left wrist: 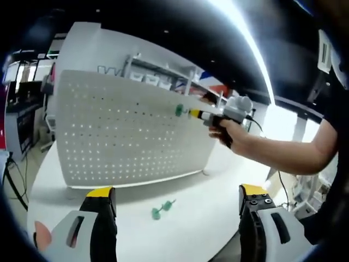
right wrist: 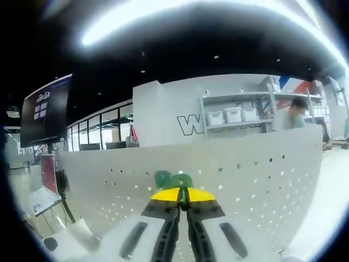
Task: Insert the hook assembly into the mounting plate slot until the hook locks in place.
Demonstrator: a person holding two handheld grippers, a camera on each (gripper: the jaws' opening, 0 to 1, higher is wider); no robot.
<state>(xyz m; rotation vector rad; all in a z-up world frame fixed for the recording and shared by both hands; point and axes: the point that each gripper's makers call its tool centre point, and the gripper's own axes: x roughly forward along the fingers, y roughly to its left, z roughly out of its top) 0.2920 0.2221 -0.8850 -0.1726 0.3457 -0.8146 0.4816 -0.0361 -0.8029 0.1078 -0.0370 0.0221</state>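
Note:
A white pegboard mounting plate (left wrist: 125,131) stands upright on the white table (left wrist: 180,234). My right gripper (left wrist: 197,114), held by a person's hand, comes in from the right and presses a green hook (left wrist: 179,110) against the plate's upper right holes. In the right gripper view the yellow-tipped jaws are shut on the green hook (right wrist: 173,180), right at the pegboard (right wrist: 245,180). My left gripper (left wrist: 175,197) hangs open above the table, its yellow tips wide apart. A second green hook (left wrist: 162,208) lies on the table between them.
A person's arm (left wrist: 283,150) reaches in from the right. Shelves with white bins (right wrist: 233,115) stand behind the plate. A dark monitor (right wrist: 48,112) and a small stand (right wrist: 49,174) sit at the left. The table's front edge curves near my left gripper.

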